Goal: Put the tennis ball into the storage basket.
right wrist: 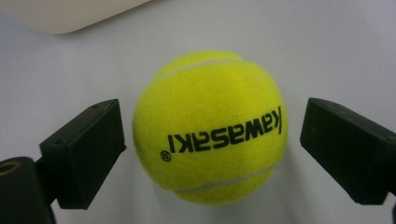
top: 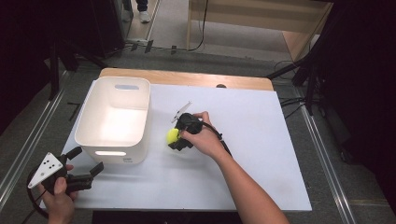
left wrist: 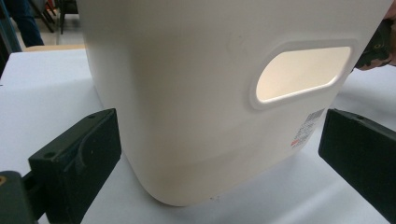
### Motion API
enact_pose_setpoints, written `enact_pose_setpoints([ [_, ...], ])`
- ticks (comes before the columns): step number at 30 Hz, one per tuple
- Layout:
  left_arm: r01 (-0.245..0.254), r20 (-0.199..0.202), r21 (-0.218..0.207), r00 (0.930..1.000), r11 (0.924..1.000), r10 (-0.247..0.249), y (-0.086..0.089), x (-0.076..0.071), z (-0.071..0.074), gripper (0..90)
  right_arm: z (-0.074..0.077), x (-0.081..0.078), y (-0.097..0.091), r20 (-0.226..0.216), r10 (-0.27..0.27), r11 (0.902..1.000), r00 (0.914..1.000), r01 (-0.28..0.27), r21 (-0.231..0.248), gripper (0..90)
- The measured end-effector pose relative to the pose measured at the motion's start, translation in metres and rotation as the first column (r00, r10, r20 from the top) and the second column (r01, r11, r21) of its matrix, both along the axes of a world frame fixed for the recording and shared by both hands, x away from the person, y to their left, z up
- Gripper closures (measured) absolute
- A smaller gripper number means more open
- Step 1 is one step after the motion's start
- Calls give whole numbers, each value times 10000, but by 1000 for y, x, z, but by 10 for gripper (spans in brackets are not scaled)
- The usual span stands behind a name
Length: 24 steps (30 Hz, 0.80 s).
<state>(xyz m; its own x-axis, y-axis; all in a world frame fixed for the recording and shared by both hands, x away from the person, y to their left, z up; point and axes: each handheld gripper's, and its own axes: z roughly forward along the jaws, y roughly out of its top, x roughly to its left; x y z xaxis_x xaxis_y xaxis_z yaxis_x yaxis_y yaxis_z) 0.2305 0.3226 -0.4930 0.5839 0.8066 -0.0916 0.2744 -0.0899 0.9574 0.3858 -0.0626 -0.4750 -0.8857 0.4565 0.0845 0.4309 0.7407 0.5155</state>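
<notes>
In the high view, the right gripper [top: 176, 138] sits near the middle of the white table top [top: 261, 140], its jaws pointing toward eight o'clock and spread to either side of one yellow-green tennis ball [top: 173, 135]; the right hand [top: 205, 140] wraps its black body, and whether the jaws touch the ball cannot be told from here. At seven o'clock on the table, the left gripper [top: 88, 164] is held by the left hand [top: 60, 196] at the near left edge, its two jaws parted with nothing between them, pointing toward the near wall of one white tub [top: 114, 116], which is smooth plastic, rectangular with rounded corners and an oval handle slot in each end. In the left gripper view, two blocky matte black jaws stand wide apart at eight and four o'clock, clear of the tub [left wrist: 196, 93], whose glossy rounded corner comes between them without touching; one handle slot glows at two o'clock and a small label sits at four o'clock. In the right gripper view, the two jaws flank the tennis ball [right wrist: 210, 128] at nine and three o'clock, with a thin gap showing on each side, so nothing is gripped; the ball is fuzzy felt with pale seams and upside-down black lettering, resting on the table just short of the tub's edge [right wrist: 70, 14] at eleven o'clock.
</notes>
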Motion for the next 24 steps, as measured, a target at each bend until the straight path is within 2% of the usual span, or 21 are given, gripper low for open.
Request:
enact_pose_setpoints([
  [3, 0, 0, -4, 10000, 10000, 0, 0, 0, 0, 0, -1, 0, 1, -52, -37, 10000, 10000, 37, 6, 69],
  [5, -8, -23, 27, 10000, 10000, 8, 0, 0, 0, 0, -3, 1, 2, 0, -30, 10000, 10000, 30, 4, 113],
  [15, 2, -28, 24, 10000, 10000, -2, 0, 0, 0, 0, -7, 1, 5, -123, -4, 10000, 9999, 4, 24, 136],
  [24, 0, -24, 19, 10000, 10000, 0, 1, 0, 0, 0, -9, 1, 7, -140, 16, 10000, 9999, -16, -23, 208],
])
